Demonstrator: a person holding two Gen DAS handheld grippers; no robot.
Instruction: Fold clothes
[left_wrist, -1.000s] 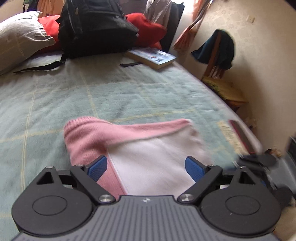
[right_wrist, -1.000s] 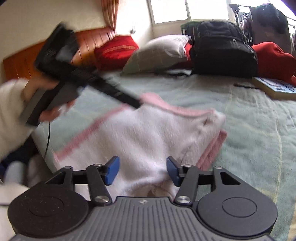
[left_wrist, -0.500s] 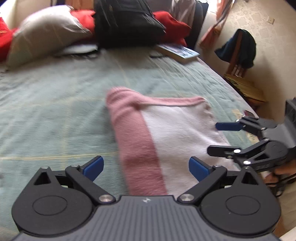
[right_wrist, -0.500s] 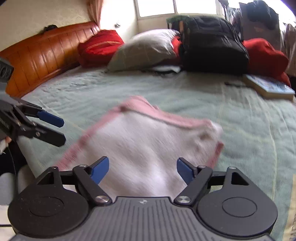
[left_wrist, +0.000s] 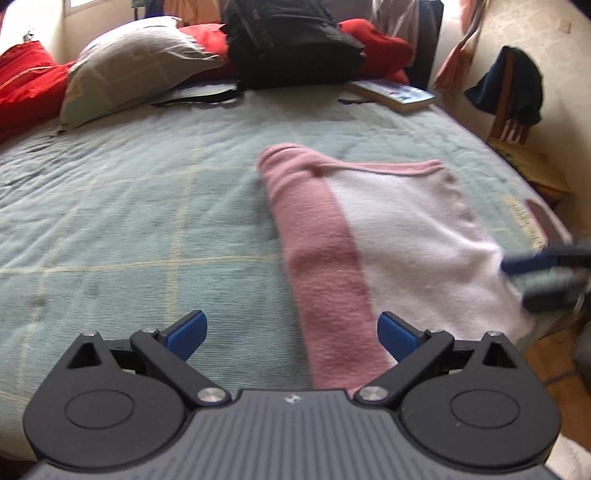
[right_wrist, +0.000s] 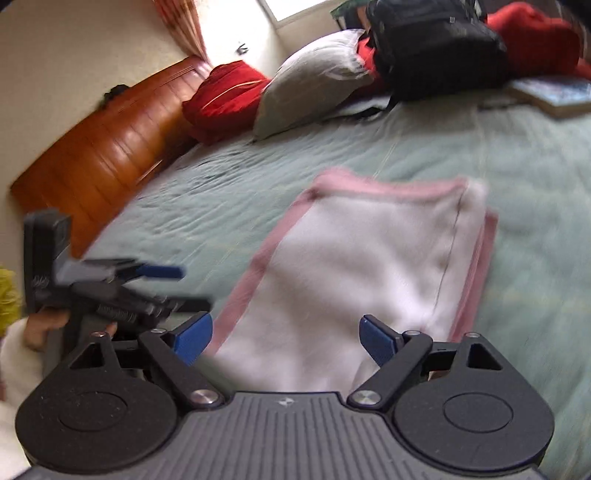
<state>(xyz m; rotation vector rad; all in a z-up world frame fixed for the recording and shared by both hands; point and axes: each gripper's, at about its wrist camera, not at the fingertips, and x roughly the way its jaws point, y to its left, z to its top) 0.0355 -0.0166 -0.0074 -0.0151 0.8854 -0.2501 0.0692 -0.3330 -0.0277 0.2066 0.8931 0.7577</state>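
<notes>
Two grippers, left gripper (left_wrist: 291, 334) and right gripper (right_wrist: 286, 338), jaws apart, empty; right's just widened. Pink-and-white garment (left_wrist: 388, 236) folded flat on bedspread (left_wrist: 147, 206); maybe one fold left.

Pink and white on green
The garment (left_wrist: 388, 229) is white with pink bands, on a pale green bedspread (left_wrist: 129, 221) (faint, perhaps yellowish, check lines); behind the garment, a black backpack (left_wrist: 291, 40).

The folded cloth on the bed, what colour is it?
The folded fleece cloth is white with pink borders, clearest from the left wrist view.
</notes>
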